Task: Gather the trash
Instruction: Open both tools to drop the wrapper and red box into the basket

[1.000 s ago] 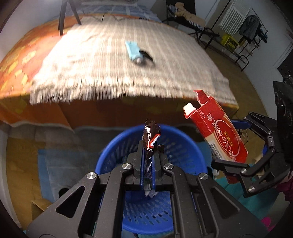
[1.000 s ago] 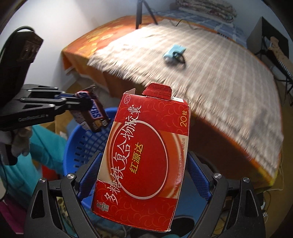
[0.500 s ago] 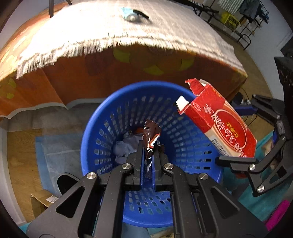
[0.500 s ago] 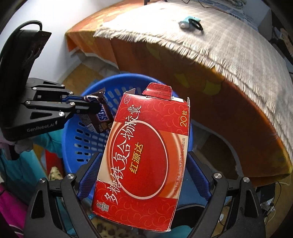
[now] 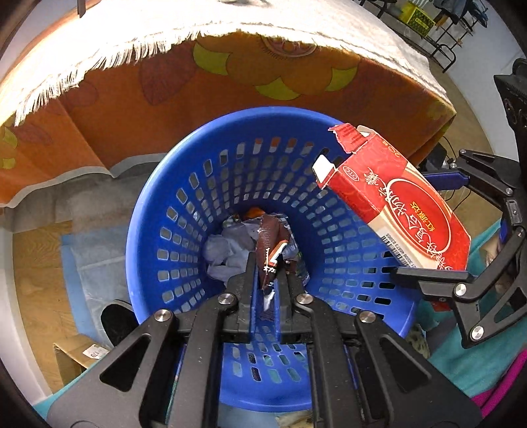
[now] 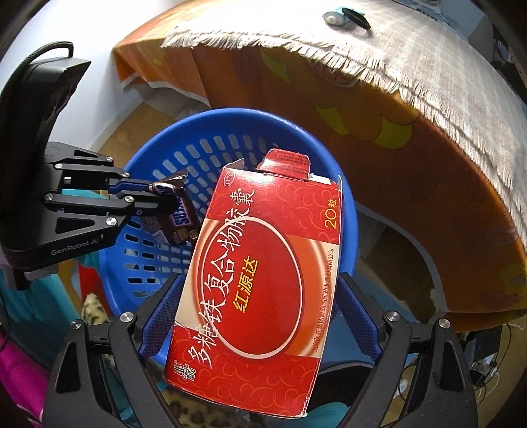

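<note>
While both hands have sunk over the blue perforated plastic basket, the left gripper has just begun parting around its brown chocolate-bar wrapper, which sits loosely between the pads. That looks like the drop beginning. The right gripper stays clamped on the opened red cardboard medicine box.

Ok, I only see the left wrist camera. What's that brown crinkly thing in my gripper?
Observer: A candy wrapper. The right wrist view shows big white letters on it. The left gripper has just been opening its jaws, with the wrapper between them.
Operator: Is the red box held properly?
Observer: Yes, the right gripper has blue pads on both side edges of the red box.
Operator: Any trash on the table?
Observer: A small light-blue thing lies on the checked cloth.
</note>
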The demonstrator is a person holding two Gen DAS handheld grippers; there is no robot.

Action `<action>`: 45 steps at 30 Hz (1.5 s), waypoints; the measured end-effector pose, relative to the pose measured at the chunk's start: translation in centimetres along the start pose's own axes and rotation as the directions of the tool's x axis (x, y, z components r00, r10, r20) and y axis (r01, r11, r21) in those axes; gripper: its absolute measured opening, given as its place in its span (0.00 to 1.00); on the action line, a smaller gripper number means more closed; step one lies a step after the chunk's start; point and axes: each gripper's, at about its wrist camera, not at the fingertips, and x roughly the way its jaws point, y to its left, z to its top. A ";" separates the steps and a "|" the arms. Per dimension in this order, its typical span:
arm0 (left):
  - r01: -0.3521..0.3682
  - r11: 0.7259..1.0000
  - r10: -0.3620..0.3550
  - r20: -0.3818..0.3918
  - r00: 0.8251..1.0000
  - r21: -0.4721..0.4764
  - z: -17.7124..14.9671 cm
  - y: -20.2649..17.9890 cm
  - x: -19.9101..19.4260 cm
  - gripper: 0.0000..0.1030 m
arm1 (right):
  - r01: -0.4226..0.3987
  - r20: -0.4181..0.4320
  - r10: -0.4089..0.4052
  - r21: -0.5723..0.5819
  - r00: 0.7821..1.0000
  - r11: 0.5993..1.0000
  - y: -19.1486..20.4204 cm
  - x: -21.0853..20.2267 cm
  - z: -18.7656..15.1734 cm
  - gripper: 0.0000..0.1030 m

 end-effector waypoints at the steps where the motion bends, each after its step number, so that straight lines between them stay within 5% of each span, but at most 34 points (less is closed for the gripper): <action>1: -0.001 1.000 0.001 -0.002 1.000 -0.001 0.0 0.1 0.1 0.20 | 0.001 -0.002 -0.001 0.001 1.000 1.000 0.0 0.1 0.1 0.88; 3: -0.007 1.000 0.007 0.001 1.000 -0.002 0.0 0.2 0.1 0.39 | 0.000 -0.007 0.000 0.004 1.000 1.000 -0.1 0.2 0.2 0.89; 4: -0.011 1.000 0.011 0.005 1.000 -0.002 0.0 0.2 0.1 0.40 | -0.004 -0.012 0.004 0.008 1.000 1.000 -0.2 0.4 0.2 0.89; 18: -0.032 0.999 0.032 0.009 0.999 -0.005 0.1 0.3 0.1 0.40 | -0.032 -0.022 0.033 0.039 0.999 0.999 -0.9 0.7 0.4 0.89; 32: -0.033 0.999 0.033 0.021 0.999 -0.021 0.2 0.8 -0.3 0.40 | -0.145 -0.021 0.147 0.094 0.989 0.985 -1.8 0.7 0.5 0.92; 45: -0.032 0.999 0.032 0.024 0.999 -0.031 0.3 1.1 -0.6 0.40 | -0.076 -0.007 0.076 0.068 0.997 0.995 -1.7 -0.5 0.5 0.92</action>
